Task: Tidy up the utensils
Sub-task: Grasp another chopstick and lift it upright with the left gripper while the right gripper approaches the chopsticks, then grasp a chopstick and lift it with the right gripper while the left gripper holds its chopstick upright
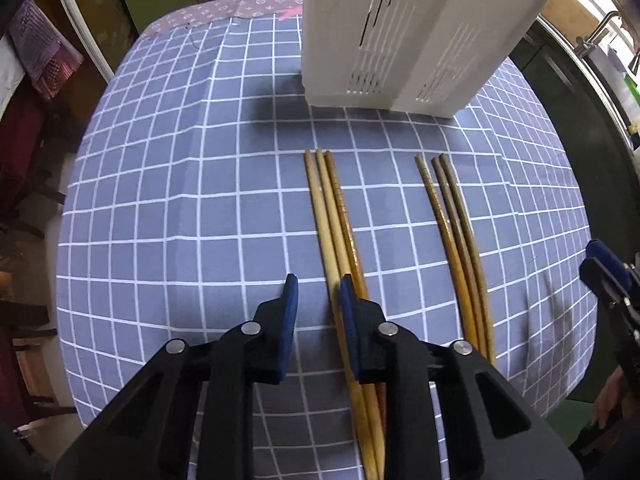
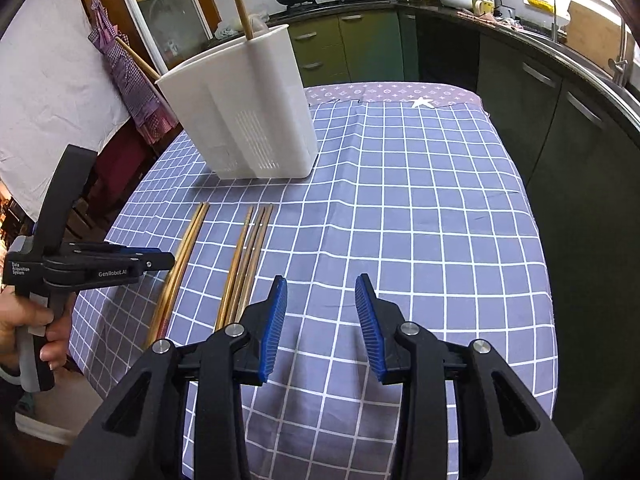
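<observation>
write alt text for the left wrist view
The left tool hangs open over a blue checked tablecloth, beside the nearer of two chopstick bundles. A white slotted utensil holder stands beyond.

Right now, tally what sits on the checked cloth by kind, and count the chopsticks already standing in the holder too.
Chopsticks lying in the left group: 3
Chopsticks lying in the right group: 3
Chopsticks standing in the holder: 2
White utensil holder: 1
Total: 9
</observation>
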`<state>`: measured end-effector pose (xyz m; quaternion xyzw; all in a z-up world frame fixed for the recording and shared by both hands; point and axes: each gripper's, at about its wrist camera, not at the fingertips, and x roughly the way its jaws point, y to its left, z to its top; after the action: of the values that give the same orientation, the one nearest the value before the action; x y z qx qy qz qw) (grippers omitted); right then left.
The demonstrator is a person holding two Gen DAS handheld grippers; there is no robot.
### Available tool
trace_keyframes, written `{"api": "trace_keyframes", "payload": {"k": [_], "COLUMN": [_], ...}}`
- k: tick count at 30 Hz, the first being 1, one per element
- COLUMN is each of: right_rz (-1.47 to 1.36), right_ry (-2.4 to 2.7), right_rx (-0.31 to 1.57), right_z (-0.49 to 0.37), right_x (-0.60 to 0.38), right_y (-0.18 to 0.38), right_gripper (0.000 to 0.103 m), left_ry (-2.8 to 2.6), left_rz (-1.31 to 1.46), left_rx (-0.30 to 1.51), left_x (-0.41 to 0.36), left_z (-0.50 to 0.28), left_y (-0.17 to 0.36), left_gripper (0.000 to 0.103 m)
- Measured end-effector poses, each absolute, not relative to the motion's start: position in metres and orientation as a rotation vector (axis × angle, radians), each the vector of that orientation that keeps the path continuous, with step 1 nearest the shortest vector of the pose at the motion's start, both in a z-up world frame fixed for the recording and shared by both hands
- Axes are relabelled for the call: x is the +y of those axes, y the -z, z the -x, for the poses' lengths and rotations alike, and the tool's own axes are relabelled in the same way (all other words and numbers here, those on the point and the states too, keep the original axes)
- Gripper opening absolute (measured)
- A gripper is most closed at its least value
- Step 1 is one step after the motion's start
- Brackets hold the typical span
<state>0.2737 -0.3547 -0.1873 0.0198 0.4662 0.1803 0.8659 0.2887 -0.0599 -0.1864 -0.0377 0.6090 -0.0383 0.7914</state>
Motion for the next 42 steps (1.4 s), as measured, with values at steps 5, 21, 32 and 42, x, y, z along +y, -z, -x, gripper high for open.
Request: {"api": "trace_keyframes", "payload": {"k": [5, 21, 32, 42], "right_rz": [-0.038, -0.006, 0.058, 0.147], "right_ry": [-0.390, -0.393, -0.451, -0.434], "right_rx": [0.991, 1.009, 1.121, 1.202], "right_z": [-0.273, -0.276, -0.313, -0.338], "right_x": [-0.351, -0.347, -0.297, -0.262], "right_y": [0.190, 0.193, 0.210, 0.232], "right_gripper": [0.036, 0.036, 0.035, 0.014], "left_ry": [0.073, 0.077, 0.111, 0.131], "left_rz": [0.063, 0.047, 0.036, 0.020], "left_rx": [1.306, 1.262, 0.980, 0.872], "left_x": [-0.060, -0.072, -0.050, -0.037], "left_z": [-0.293, -0.296, -0.250, -0.211], "left_y": [0.186, 0.180, 0.098, 0.068], "left_gripper": [0.021, 0.007, 0.007, 0.007]}}
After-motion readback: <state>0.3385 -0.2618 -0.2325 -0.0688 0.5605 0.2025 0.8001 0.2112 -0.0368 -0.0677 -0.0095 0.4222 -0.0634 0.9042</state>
